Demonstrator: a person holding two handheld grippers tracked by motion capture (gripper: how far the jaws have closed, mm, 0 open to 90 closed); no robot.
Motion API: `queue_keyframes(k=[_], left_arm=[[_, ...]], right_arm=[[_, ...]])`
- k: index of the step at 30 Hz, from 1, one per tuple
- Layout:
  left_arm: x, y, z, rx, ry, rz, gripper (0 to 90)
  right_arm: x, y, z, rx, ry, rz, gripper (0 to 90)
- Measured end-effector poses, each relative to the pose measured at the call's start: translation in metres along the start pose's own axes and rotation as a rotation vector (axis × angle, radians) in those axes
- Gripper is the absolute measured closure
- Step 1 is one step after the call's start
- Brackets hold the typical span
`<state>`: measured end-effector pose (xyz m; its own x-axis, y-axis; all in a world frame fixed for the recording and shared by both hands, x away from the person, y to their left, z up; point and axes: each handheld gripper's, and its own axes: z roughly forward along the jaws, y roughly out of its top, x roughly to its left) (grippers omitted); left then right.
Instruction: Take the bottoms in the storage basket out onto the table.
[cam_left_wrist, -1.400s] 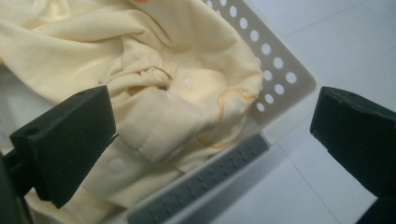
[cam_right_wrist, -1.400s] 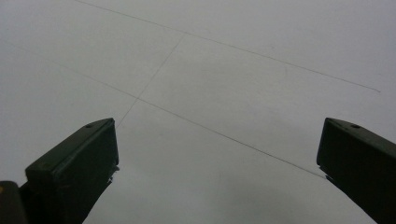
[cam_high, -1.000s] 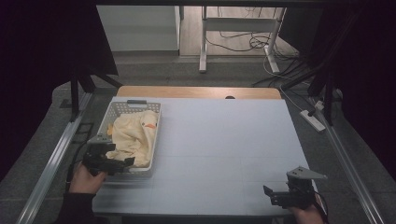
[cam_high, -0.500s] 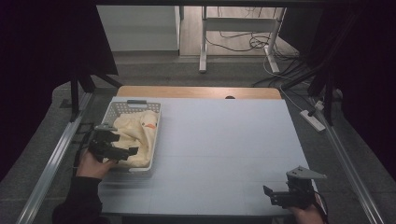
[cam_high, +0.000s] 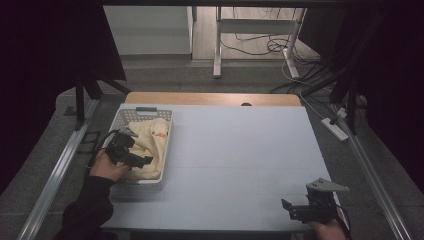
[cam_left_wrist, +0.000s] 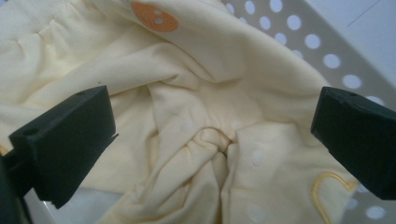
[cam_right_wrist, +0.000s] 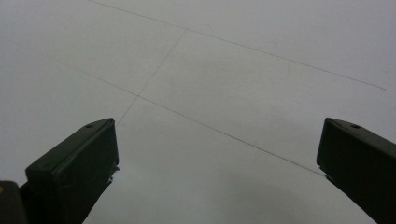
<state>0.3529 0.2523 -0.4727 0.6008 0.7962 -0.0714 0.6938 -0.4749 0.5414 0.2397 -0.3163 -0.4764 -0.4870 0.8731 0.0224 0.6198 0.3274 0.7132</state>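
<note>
A pale yellow garment (cam_high: 150, 142) with an orange patch lies crumpled in a white perforated basket (cam_high: 145, 114) at the table's left. My left gripper (cam_high: 142, 161) hovers open over the basket's near half. In the left gripper view its jaws stand wide apart on either side of a bunched fold of the yellow garment (cam_left_wrist: 210, 140), with the basket wall (cam_left_wrist: 299, 28) behind. My right gripper (cam_high: 290, 209) rests open near the table's front right corner, over the bare table surface (cam_right_wrist: 210, 84).
The light grey table top (cam_high: 240, 150) stretches between the basket and the right gripper. A wooden strip (cam_high: 210, 99) edges its far side. Metal rails run along both sides, and a power strip (cam_high: 336, 129) with cables lies on the floor at right.
My left gripper has moved from the basket's near left corner forward and rightward over the garment. The right gripper has stayed put.
</note>
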Motion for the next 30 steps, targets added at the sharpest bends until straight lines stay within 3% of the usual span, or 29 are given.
queue_keyframes(k=[5,10,16,19,22,30], left_arm=[[0.007,0.006,0.014,0.042,-0.002,0.011,0.0],[0.014,0.008,0.03,0.062,-0.062,0.021,0.0],[0.012,0.01,0.049,0.184,-0.037,0.062,0.0],[0.013,0.008,0.062,0.247,-0.055,0.034,0.0],[0.014,0.008,0.064,0.252,-0.056,0.02,0.0],[0.012,0.013,0.067,0.289,-0.009,0.016,1.7]], right_arm=[[0.0,0.0,0.0,0.003,0.0,-0.004,0.0],[0.0,0.0,0.0,0.004,0.002,-0.005,0.0],[0.0,0.0,0.0,0.006,0.001,-0.008,0.0],[0.0,0.0,0.0,0.006,0.001,-0.01,0.0],[0.001,0.0,0.0,0.007,0.001,-0.012,0.0],[0.002,0.0,0.0,0.009,-0.003,-0.023,0.0]])
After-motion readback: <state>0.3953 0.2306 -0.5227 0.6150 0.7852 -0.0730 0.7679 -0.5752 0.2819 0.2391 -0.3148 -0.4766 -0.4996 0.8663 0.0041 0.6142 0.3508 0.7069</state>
